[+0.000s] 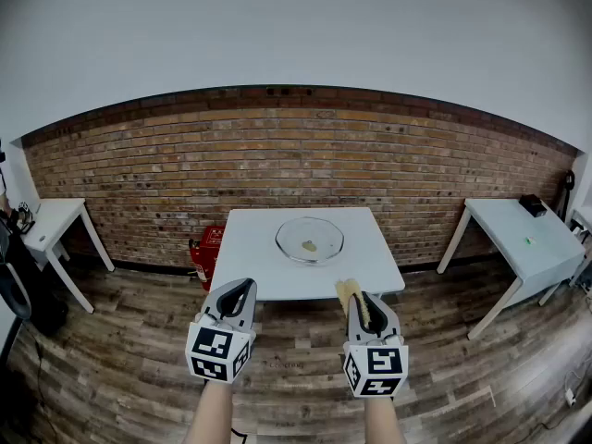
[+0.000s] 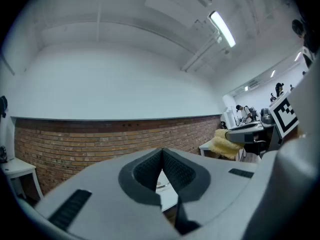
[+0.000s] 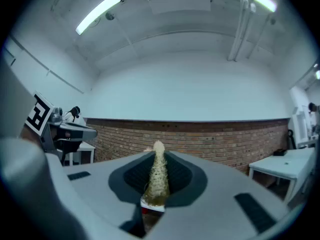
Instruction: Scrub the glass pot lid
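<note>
Head view: a white table (image 1: 250, 257) is seen ahead, set against a brick wall (image 1: 139, 183), with two hand-held grippers raised in front of it above a wood floor (image 1: 120, 359).
Lid: a round lid (image 1: 310, 240) of clear glass, through which the white tabletop is seen; a small yellowish patch is seen near its middle.
Lid place: it is laid flat on the table, a little right of the middle, with nothing else beside it.
Left gripper: the left gripper (image 1: 240, 290) is held level, its jaws are brought fully together, and nothing is gripped.
Right gripper: the right gripper (image 1: 357, 296) is held level and clamped on a yellow sponge (image 1: 349, 294), which is pinched thin on edge and pokes out past the jaw tips.
Lid and grippers: the lid lies beyond both grippers and well apart from them, roughly in line with the gap between them; it is touched by neither gripper nor by the sponge.
Sides: a white side table (image 1: 55, 220) is placed far left and another (image 1: 523, 239) far right.
</note>
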Demonstrator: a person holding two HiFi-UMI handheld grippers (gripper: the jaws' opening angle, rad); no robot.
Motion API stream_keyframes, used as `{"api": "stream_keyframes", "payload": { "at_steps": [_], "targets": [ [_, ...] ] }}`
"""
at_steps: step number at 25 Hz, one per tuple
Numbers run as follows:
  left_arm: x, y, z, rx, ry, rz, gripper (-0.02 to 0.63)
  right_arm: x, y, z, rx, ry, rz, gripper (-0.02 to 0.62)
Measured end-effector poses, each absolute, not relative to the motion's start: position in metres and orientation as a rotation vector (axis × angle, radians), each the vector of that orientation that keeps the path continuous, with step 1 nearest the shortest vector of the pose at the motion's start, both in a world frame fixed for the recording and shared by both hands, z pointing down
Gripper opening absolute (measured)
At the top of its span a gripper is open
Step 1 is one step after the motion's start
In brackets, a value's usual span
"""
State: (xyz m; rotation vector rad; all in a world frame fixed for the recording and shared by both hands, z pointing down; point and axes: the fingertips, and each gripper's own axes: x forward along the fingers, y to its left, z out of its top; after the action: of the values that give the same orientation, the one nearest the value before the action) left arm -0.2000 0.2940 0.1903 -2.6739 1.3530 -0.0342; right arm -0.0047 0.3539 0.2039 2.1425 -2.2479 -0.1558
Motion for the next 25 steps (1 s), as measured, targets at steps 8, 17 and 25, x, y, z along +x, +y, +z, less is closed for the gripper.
{"api": "stream_keyframes", "payload": {
  "at_steps": [8, 17, 25],
  "targets": [
    [-0.198, 0.293, 0.192, -2.675, 1.350, -0.042, 0.011, -0.003, 0.352, 0.208, 2.138, -2.242, -0.150, 0.058],
    [-0.197, 0.291, 0.197, -2.681, 1.356, -0.061, 0.011, -0.004, 0.352, 0.206, 2.136, -2.243, -0.182, 0.058],
    [-0.186, 0.295, 0.199, -2.683, 1.352, -0.073, 0.011, 0.005, 0.356, 0.209, 2.130, -2.246, -0.183, 0.058]
  ]
}}
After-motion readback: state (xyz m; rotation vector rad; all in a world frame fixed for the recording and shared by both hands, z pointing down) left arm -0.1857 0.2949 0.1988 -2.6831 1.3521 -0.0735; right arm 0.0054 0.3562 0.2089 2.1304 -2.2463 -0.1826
